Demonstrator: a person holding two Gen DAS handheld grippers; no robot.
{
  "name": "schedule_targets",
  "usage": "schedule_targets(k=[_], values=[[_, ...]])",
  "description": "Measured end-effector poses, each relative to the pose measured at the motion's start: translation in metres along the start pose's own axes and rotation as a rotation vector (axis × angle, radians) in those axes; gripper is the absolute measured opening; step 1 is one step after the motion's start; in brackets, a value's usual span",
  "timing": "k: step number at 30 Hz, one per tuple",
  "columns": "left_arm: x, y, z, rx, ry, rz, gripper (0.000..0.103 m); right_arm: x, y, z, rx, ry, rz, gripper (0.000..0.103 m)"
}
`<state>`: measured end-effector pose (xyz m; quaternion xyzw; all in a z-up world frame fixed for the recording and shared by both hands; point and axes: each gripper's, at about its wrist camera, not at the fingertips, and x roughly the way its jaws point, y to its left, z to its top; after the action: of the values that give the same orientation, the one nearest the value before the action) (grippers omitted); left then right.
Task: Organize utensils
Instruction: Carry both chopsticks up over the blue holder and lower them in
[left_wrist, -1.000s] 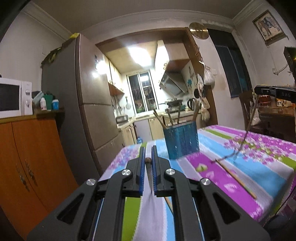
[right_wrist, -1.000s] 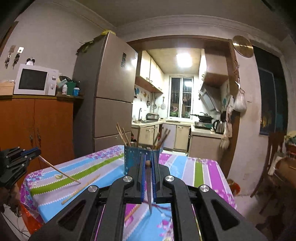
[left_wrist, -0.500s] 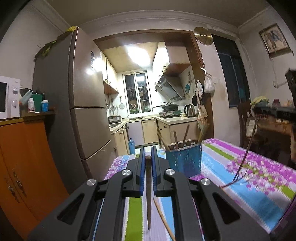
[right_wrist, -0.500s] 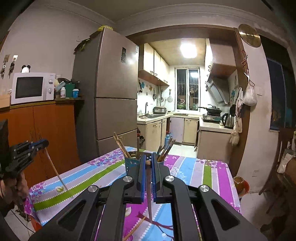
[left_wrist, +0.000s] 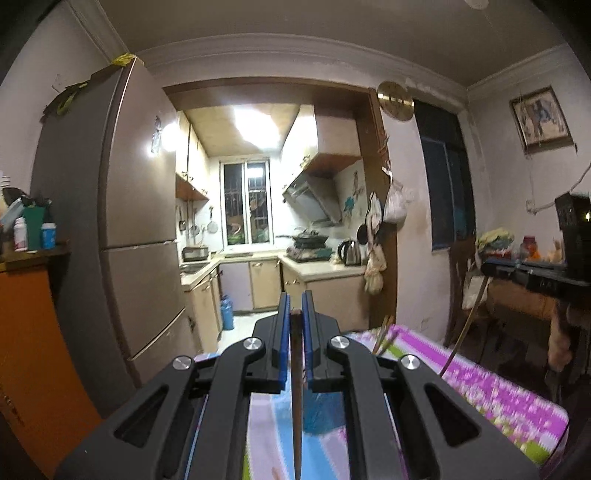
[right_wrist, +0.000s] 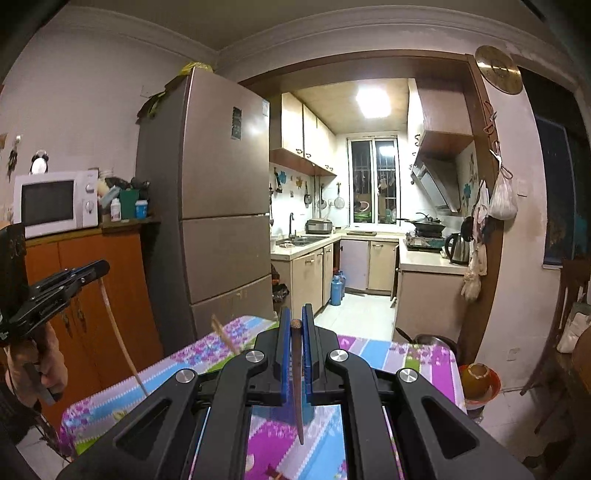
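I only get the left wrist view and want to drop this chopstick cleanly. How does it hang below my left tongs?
Observer: In the right wrist view, the left tongs grip the left chopstick at its top; it hangs down, tip near the table's left edge.
Operator: And how is the right one seated?
Observer: The right tongs are shut on the right chopstick, its top level with the fingertips, its tip pointing down at the cloth.

We see one dark brown chopstick (left_wrist: 296, 391) standing almost upright, its tip pointing down over the blue holder (left_wrist: 320, 410) on the striped tablecloth. A second dark chopstick (right_wrist: 296, 380) has the same pose. Some chopsticks (left_wrist: 384, 338) already stick out of the holder, tilted.
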<state>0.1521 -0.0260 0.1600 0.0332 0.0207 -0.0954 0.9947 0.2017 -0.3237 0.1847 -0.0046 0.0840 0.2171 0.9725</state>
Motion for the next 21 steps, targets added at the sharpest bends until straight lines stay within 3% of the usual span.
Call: schedule_targets(k=[11, 16, 21], values=[[0.053, 0.005, 0.081, -0.077, -0.135, 0.01, 0.005, 0.043, -0.01, 0.083, -0.016, -0.073, 0.009, 0.007], [0.086, 0.011, 0.089, -0.094, -0.13, 0.024, 0.005, 0.076, -0.009, 0.103, -0.012, -0.073, 0.034, 0.007], [0.125, 0.007, 0.076, -0.101, -0.083, 0.018, 0.005, 0.112, -0.002, 0.097, -0.018, -0.034, 0.057, 0.007]])
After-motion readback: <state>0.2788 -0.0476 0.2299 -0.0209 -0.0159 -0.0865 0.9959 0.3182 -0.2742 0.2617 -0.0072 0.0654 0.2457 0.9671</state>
